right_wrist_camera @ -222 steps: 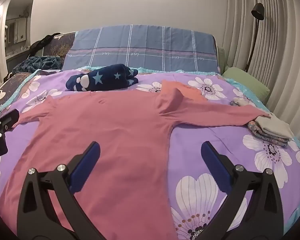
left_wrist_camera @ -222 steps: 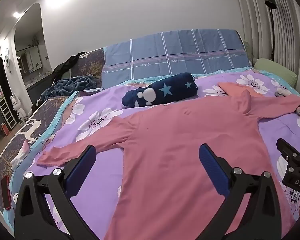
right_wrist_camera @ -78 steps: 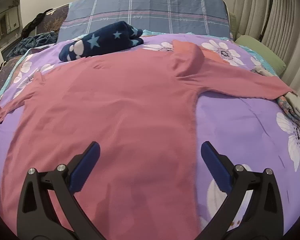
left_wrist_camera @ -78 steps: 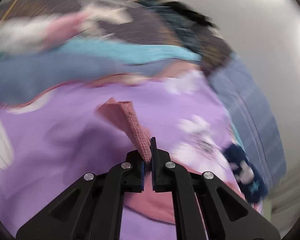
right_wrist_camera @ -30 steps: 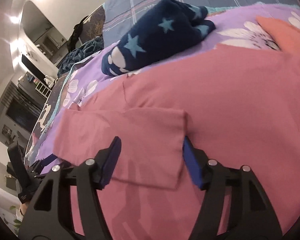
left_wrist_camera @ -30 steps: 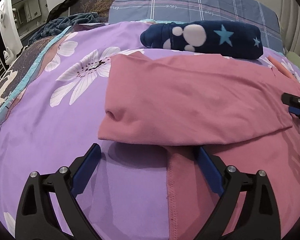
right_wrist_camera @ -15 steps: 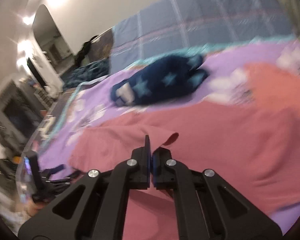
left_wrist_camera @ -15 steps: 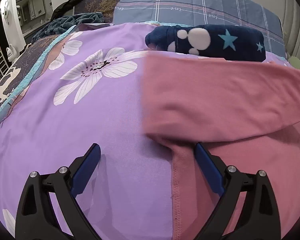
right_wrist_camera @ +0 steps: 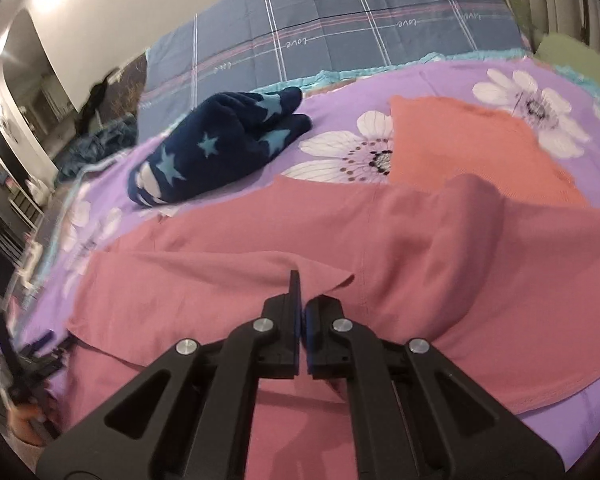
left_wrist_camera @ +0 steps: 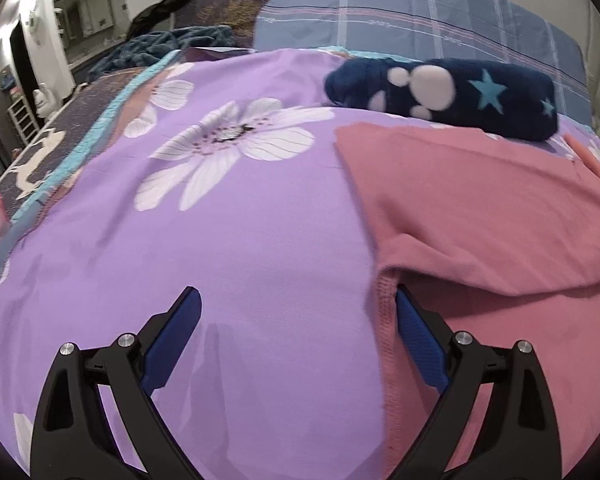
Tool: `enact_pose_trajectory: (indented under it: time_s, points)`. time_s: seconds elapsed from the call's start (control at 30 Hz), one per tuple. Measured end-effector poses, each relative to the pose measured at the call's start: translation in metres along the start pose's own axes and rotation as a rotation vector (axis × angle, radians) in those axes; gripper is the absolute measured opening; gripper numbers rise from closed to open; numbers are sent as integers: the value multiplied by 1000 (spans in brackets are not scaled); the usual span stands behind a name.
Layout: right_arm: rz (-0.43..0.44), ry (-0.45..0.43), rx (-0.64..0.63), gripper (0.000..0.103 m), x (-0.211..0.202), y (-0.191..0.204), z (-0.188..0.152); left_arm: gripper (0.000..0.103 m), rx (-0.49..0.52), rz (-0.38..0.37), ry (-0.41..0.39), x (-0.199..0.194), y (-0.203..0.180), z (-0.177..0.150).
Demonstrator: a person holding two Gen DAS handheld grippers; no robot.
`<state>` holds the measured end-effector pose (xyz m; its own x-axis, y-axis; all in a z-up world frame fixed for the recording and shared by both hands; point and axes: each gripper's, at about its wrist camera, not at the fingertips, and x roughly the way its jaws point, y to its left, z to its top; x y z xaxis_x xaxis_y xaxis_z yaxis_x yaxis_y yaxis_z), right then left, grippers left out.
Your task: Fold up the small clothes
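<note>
A pink long-sleeved garment [right_wrist_camera: 420, 240] lies spread on the purple flowered bedspread [left_wrist_camera: 228, 240]. Its left sleeve [right_wrist_camera: 188, 292] is folded across the body. My right gripper [right_wrist_camera: 301, 300] is shut on the cuff end of that sleeve and holds it a little above the garment. In the left wrist view the garment [left_wrist_camera: 480, 208] fills the right side, with its folded side edge by my right fingertip. My left gripper [left_wrist_camera: 298, 312] is open and empty, low over the bedspread at the garment's left side seam.
A dark blue rolled blanket with stars and paw prints [left_wrist_camera: 440, 96] [right_wrist_camera: 220, 148] lies behind the garment. An orange cloth [right_wrist_camera: 468, 144] lies at the back right. A grey-blue plaid pillow [right_wrist_camera: 340, 28] stands at the head. The bed's left edge [left_wrist_camera: 40, 168] has a teal border.
My right gripper has closed on the sleeve cuff and is carrying it rightward across the body. The fold edge has shifted right in the left view. My left gripper stays open.
</note>
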<state>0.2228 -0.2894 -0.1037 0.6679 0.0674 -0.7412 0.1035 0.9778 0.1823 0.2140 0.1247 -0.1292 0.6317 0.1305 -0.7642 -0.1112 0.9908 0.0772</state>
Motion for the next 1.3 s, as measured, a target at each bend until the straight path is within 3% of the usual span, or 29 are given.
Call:
enact_pose_trajectory:
  time_s: [0.03,0.13,0.23,0.33,0.4,0.47,0.5,0.53,0.73,0.87,0.9,0.97,1.0,1.1,1.2,1.3]
  points:
    - [-46,-7,-11,17,-1,0,-2,96,-12,4,1,0,3,0]
    - [-50,-28,5,22,-12,-3,-8,96,-27,18,0,-1,9,-1]
    - [31,-33,-15,22,-23,5,-17,96,0,46,-7,-3,6,-2]
    - [146,30,-54,22,-17,18,-25,93,30,65,-24,-8,2,-3]
    - [122,104,-47,21,-1,18,-32,74,49,21,-32,-13,1,-4]
    - [49,159,-30,15,20,10,-42,44,58,-46,-17,-21,-1,-6]
    - [58,145,-2,8,23,4,-46,32,55,-54,-15,-26,-1,-6]
    - [77,132,24,8,21,0,-47,19,54,-62,-19,-30,0,-6]
    - [128,97,48,15,6,1,-39,19,29,-274,-108,-65,-9,16]
    - [134,51,100,18,0,-6,-22,19,103,-365,-94,-48,-46,27]
    - [147,47,117,21,2,-9,-18,19,113,-367,-68,-37,-52,26]
    - [198,75,134,33,18,-15,-12,20,106,-297,69,11,-67,15]
    - [190,96,131,35,27,-18,-12,20,74,-321,31,19,-64,9]
    - [125,99,152,0,45,-32,-17,20,59,-333,48,14,-61,13]
    - [160,79,229,0,29,-39,-19,20,108,-292,18,12,-71,7]
    - [126,30,202,11,-3,-46,-23,19,173,-219,-5,6,-81,1]
